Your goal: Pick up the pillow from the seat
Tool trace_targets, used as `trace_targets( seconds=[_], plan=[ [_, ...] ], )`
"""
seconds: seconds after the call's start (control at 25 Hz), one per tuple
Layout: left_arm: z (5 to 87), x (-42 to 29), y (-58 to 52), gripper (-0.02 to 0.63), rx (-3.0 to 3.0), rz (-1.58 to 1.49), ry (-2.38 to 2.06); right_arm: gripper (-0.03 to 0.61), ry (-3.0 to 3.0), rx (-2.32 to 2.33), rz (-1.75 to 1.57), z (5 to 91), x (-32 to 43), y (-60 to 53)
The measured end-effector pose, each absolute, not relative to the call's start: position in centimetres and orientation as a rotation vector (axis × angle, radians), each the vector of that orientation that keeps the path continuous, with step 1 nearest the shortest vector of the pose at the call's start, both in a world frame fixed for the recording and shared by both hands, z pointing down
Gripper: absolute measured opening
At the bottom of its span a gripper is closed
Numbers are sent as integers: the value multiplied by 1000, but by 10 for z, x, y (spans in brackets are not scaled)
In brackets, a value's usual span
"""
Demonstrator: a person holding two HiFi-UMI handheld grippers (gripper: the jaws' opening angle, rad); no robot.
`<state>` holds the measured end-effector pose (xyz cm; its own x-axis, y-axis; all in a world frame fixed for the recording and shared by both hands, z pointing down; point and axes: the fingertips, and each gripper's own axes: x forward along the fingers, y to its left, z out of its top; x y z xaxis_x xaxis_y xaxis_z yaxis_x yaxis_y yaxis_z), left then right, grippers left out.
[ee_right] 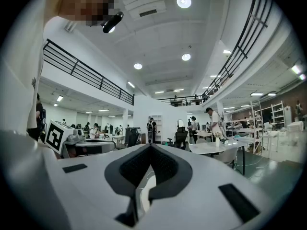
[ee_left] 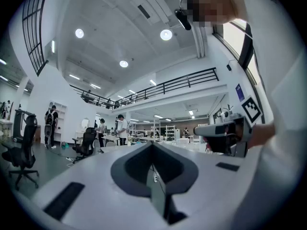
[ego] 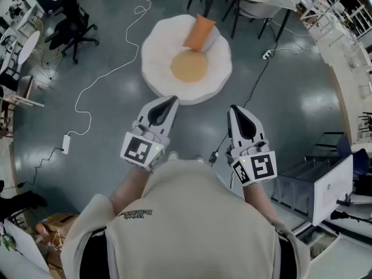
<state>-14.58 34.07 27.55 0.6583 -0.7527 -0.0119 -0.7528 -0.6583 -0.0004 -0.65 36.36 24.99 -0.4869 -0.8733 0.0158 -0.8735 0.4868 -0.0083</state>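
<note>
An orange pillow (ego: 199,32) leans upright at the far side of a white, egg-shaped seat (ego: 157,57) with a round yellow centre cushion (ego: 189,65) on the grey floor. My left gripper (ego: 172,99) hovers just short of the seat's near edge, shut and holding nothing. To its right, my right gripper (ego: 233,108) is level with it, shut and holding nothing too. In the left gripper view the jaws (ee_left: 153,145) meet and point level across the hall. The right gripper view shows its jaws (ee_right: 151,147) together the same way. Neither gripper view shows the pillow.
A white cable (ego: 87,92) with a power adapter (ego: 65,144) trails over the floor at the left. A black office chair (ego: 72,25) stands at the far left. Table legs (ego: 232,10) are behind the seat. A white cart (ego: 331,188) stands at the right.
</note>
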Motion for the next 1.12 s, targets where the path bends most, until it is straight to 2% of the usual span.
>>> trace_targets(
  seconds=[0.72,1.12],
  plan=[
    [285,-136,330,9,-2817,-13,1307,9,-2698,1617,91,262,11,350],
    [288,-107,329,9,-2824,-42,1301,9,-2707,1587,116,267,36,351]
  ],
)
